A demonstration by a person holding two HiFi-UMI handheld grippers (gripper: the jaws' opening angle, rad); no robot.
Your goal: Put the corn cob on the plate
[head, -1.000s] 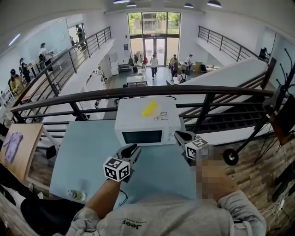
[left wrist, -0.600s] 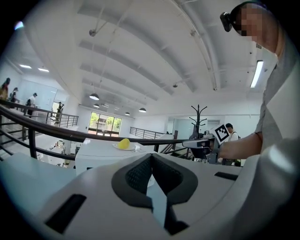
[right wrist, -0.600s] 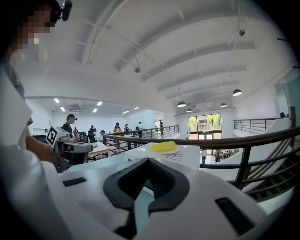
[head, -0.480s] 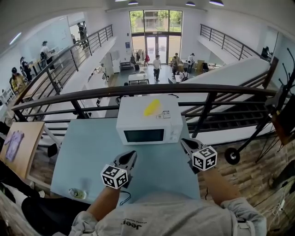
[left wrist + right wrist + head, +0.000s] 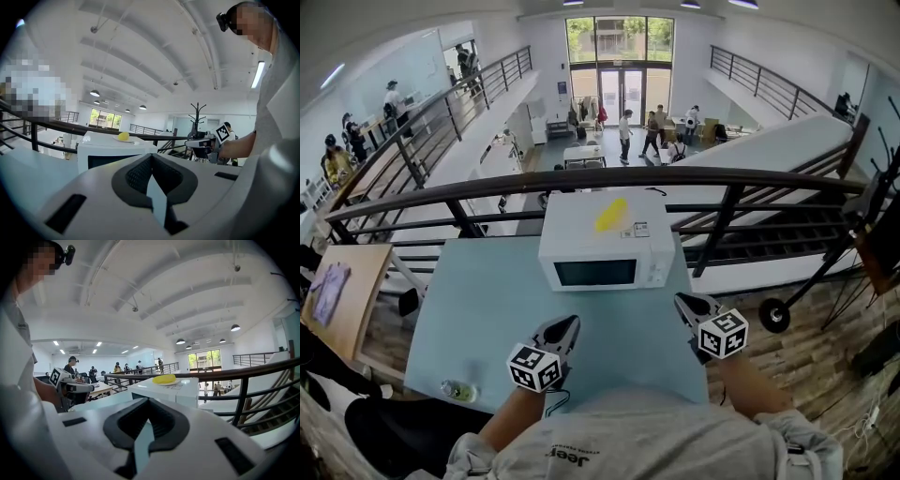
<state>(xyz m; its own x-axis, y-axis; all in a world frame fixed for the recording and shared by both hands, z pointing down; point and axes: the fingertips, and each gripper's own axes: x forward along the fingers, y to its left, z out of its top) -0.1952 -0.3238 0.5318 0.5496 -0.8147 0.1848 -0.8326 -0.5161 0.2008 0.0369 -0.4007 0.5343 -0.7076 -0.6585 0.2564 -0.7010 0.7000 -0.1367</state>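
While left tongs [image 5: 566,325] and right tongs [image 5: 687,303] sit clenched, empty, any careless reach could roll the corn cob [image 5: 610,215] off its plate [image 5: 177,381].

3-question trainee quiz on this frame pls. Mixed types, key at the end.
1. True or false: the corn cob lies on the plate on top of the microwave.
2. The left hand-held gripper is: A) shut on the corn cob, B) shut with nothing between its jaws, C) wide open.
3. Fill in: the microwave's door is ____.

Key: 1 true; 2 B; 3 closed.
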